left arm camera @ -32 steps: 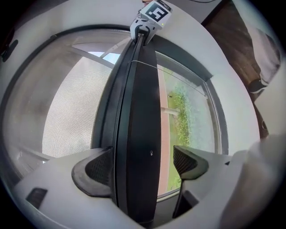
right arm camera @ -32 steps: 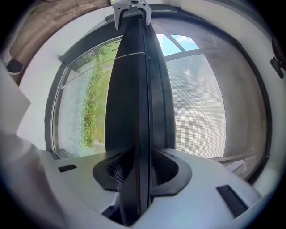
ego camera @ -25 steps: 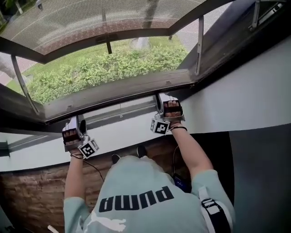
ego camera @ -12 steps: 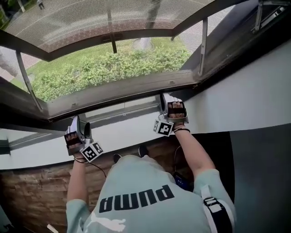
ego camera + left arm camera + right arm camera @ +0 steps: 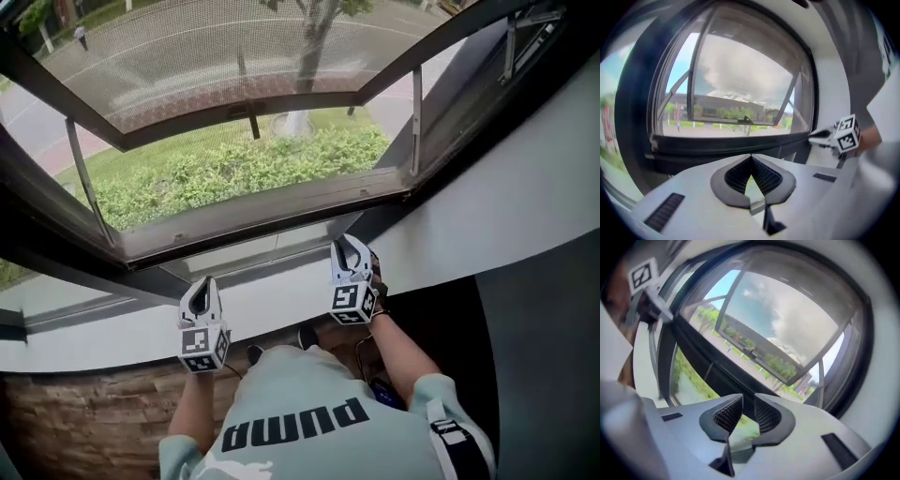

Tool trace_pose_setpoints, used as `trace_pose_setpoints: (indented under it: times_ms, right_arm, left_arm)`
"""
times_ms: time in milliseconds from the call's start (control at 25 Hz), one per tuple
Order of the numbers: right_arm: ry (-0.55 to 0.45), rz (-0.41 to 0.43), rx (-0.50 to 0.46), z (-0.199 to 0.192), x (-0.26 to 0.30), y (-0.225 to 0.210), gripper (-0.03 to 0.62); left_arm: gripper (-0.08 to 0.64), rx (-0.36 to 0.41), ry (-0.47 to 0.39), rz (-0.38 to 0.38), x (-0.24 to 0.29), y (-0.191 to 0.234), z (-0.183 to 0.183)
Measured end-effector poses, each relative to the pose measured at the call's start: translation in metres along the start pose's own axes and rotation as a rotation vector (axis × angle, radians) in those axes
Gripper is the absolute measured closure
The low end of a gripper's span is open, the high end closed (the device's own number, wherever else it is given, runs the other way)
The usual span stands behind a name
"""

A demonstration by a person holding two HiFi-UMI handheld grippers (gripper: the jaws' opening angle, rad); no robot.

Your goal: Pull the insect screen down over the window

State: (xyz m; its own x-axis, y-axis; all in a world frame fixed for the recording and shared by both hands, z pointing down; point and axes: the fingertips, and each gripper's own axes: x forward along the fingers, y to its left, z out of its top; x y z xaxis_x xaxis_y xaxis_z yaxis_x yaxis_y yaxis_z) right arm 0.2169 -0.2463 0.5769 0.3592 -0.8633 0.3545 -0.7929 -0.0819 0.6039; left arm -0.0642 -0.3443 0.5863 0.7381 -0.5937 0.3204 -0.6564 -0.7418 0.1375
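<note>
I've lifted both off the sill [image 5: 277, 298] and rolled them upright, the left gripper [image 5: 200, 289] clenched on nothing, the right gripper [image 5: 350, 247] closing but half apart and empty, so the insect screen [image 5: 216, 66], high above and ahead of both, remains ungrasped.

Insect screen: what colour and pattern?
Fine grey mesh insect screen, dark bottom bar; clearest in the head view.

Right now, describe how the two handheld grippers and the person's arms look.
Both the left gripper and the right gripper have smooth white shells tapering to pointed jaws. Their pads are black and ribbed, set in grey surrounds. Each carries a white cube with black square markers. The person wears a pale green shirt with short sleeves and black lettering.
</note>
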Motion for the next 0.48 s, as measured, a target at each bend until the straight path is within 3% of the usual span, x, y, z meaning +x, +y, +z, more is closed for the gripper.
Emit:
trace_pose_setpoints:
  times_ms: [120, 200, 320, 480]
  right_arm:
    - [-0.016, 0.122, 0.405, 0.01, -0.038, 0.028, 0.582]
    - [-0.025, 0.174, 0.585, 0.018, -0.062, 0.047, 0.584]
    - [-0.041, 0.224, 0.725, 0.033, -0.098, 0.071, 0.586]
    - [-0.082, 0.246, 0.744, 0.044, -0.132, 0.078, 0.586]
  left_arm:
    - [0.546, -0.287, -0.038, -0.137, -0.018, -0.017, 0.0]
    - [0.546, -0.357, -0.046, -0.183, -0.027, -0.028, -0.003]
    - [0.546, -0.325, -0.045, -0.223, -0.043, -0.05, -0.006]
    - [0.546, -0.219, -0.041, -0.244, -0.069, -0.086, -0.001]
